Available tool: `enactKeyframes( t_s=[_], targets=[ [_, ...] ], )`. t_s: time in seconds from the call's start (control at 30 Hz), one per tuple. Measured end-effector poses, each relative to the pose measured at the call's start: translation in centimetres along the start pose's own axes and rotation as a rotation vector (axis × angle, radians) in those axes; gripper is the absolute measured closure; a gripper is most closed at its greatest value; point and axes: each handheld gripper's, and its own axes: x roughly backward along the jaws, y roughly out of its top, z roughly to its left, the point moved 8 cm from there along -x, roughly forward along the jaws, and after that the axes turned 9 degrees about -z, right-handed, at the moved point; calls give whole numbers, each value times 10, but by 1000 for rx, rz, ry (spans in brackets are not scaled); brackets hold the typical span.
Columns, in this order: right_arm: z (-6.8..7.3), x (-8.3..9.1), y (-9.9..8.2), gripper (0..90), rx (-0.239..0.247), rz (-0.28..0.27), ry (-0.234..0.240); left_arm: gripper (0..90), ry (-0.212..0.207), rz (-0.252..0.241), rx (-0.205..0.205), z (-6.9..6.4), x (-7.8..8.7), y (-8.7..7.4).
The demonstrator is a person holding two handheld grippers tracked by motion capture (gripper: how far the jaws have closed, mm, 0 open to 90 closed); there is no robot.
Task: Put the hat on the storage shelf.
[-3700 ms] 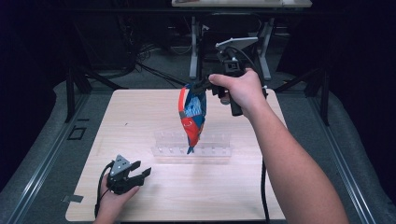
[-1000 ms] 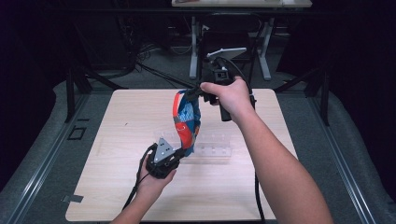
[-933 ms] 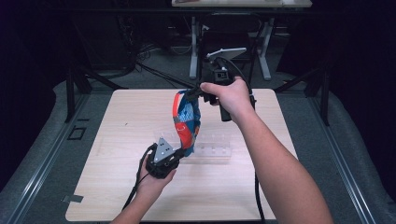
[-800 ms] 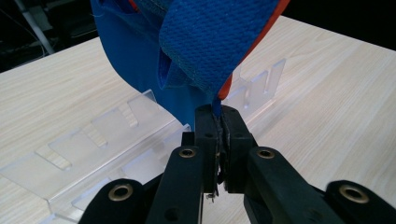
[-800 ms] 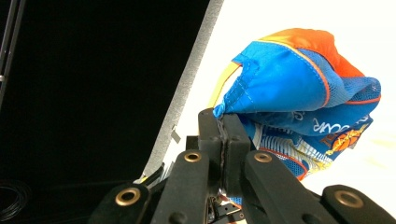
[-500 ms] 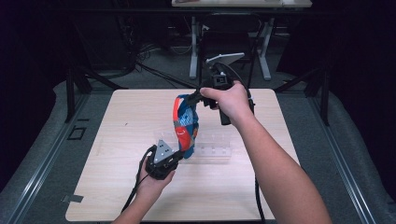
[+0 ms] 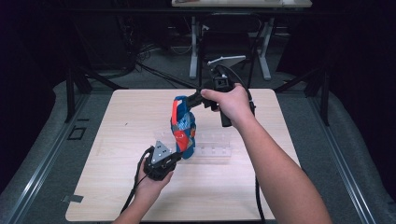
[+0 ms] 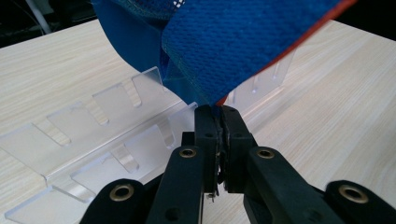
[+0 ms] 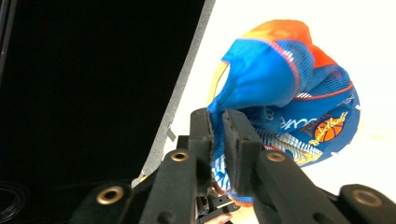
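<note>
Right gripper (image 7: 190,99) jaws just opening, gap visible, releasing jersey (image 7: 183,128) top, frame centre; left gripper (image 7: 173,156) pinches hem over clear rack (image 7: 212,150).

The jersey (image 8: 243,42) ran off the left gripper view's top edge; it hid part of the rack (image 7: 212,150).

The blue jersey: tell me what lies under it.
Under the blue jersey sits a clear slotted rack on the wooden table. The rack's left end is covered by the cloth. The left tongs pinch the jersey's bottom tip.
</note>
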Motion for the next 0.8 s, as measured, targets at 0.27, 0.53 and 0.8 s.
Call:
enactKeyframes(
  t_s=[0.27,0.53,0.8],
  targets=[
    [-6,7,0,769,13,-11,-23,872,3,12,16,4,1,-5],
    [-15,17,-1,766,12,-27,-54,863,13,12,29,9,3,-8],
    [-18,22,-1,761,17,-37,-70,852,18,16,22,9,3,-9]
  ],
)
